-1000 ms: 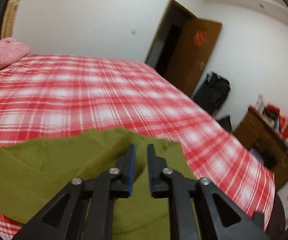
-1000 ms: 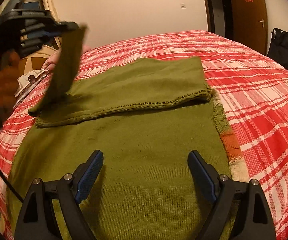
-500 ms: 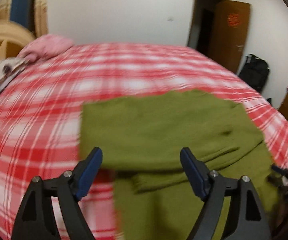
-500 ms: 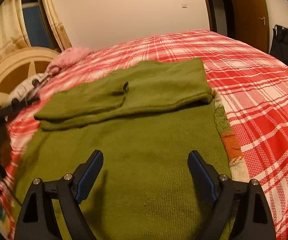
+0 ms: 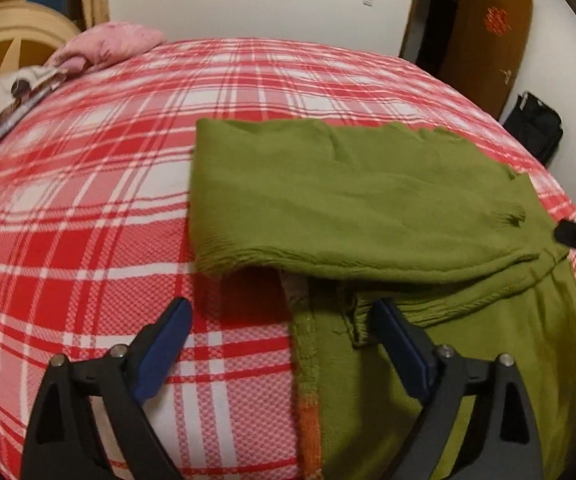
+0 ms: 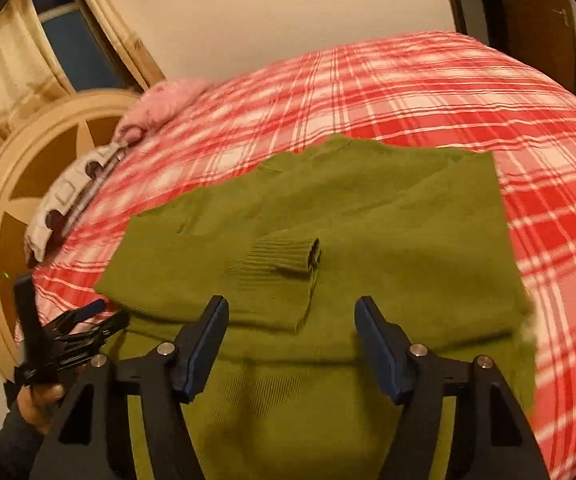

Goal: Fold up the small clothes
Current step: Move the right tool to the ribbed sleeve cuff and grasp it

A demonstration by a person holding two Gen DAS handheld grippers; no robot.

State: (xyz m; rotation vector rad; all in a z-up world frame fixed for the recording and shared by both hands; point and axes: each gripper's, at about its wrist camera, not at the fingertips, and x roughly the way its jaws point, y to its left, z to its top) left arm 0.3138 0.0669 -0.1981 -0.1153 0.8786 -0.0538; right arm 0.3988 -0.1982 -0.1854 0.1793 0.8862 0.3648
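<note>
An olive green sweater (image 5: 367, 208) lies on the red plaid bed (image 5: 108, 208). Both sleeves are folded across its upper part. In the right wrist view the sweater (image 6: 407, 240) shows a ribbed cuff (image 6: 284, 256) lying on top near the middle. My left gripper (image 5: 284, 324) is open and empty, low over the sweater's left edge, where an orange hem strip (image 5: 309, 420) shows. My right gripper (image 6: 291, 328) is open and empty above the sweater's lower body. The left gripper also shows in the right wrist view (image 6: 76, 324), held in a hand at the sweater's left side.
A pink pillow (image 5: 108, 44) and a patterned white cloth (image 5: 4, 96) lie by the round wooden headboard (image 6: 20, 184). A brown door (image 5: 483, 40) and a black bag (image 5: 535, 128) stand beyond the bed's far right.
My left gripper let go of the sleeve, which now lies folded across the sweater, and opened and dropped to the sweater's left edge. My right gripper moved forward over the sweater, still open.
</note>
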